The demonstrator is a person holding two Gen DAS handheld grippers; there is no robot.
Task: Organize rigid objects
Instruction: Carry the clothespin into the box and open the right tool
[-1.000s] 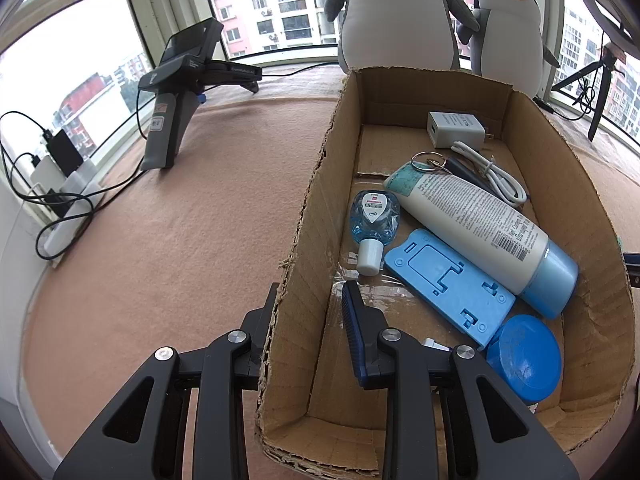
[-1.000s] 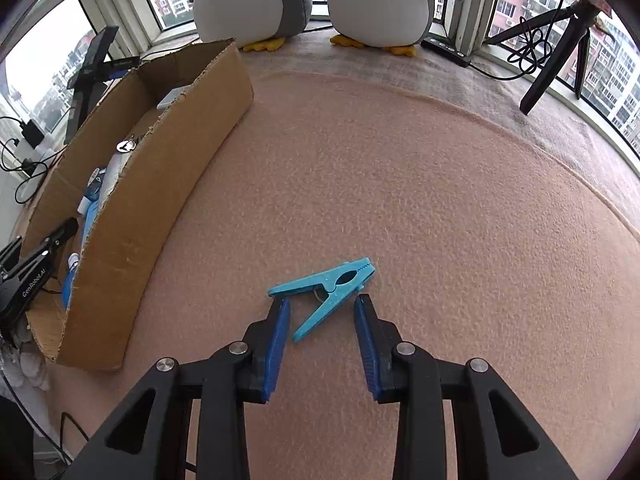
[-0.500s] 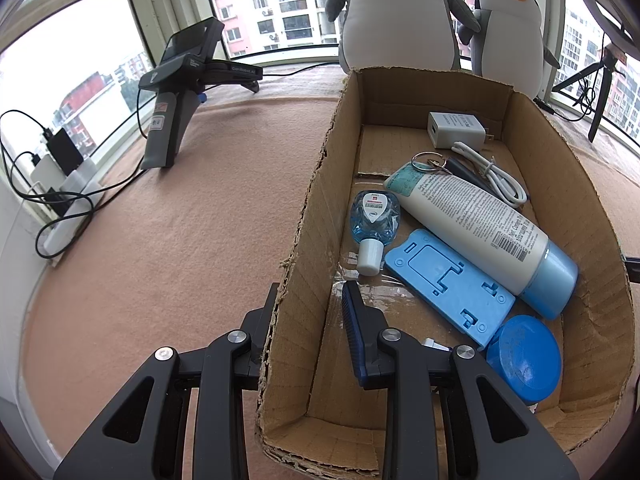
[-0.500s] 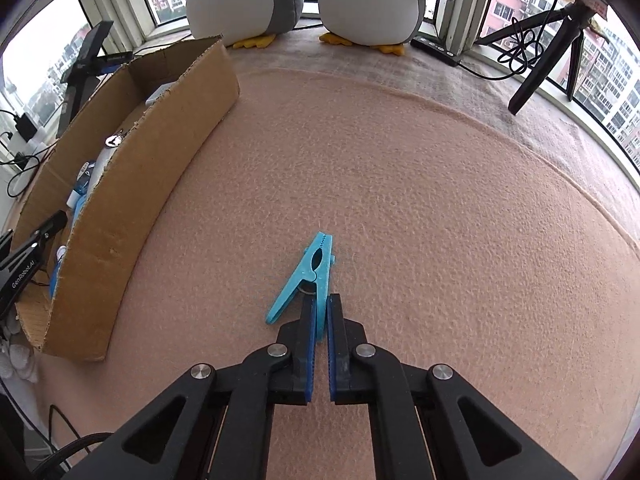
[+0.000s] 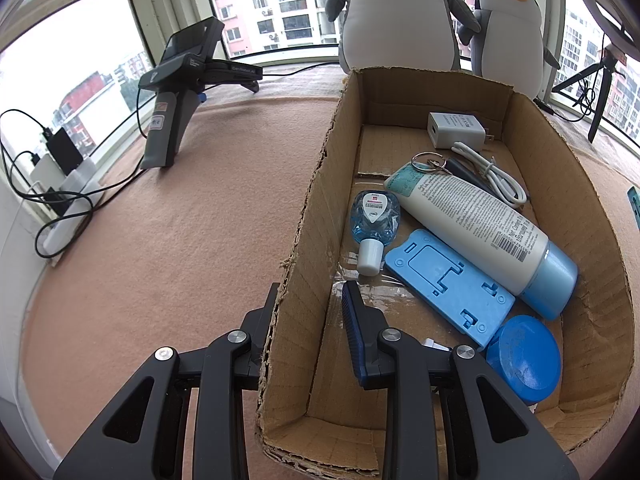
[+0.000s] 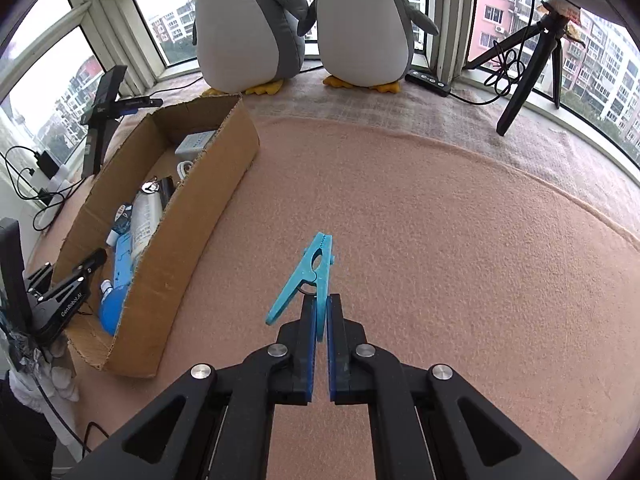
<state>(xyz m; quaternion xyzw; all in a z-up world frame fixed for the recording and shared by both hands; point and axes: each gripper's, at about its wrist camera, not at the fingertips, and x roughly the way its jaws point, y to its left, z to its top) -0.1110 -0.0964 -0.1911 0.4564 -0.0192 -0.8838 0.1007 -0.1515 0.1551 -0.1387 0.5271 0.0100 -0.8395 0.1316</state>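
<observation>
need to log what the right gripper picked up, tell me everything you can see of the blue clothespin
The clothespin is light blue, plastic by its look, with two legs joined at a metal spring and an oval hole near its toothed tip. The right gripper is shut on one leg; the other splays out to the left, free. Its tip points away from the camera, above the pink cloth, right of the cardboard box.

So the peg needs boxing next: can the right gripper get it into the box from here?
Probably yes. The right gripper is shut on the peg, and the box stands open-topped to its left with bare mat between.
</observation>
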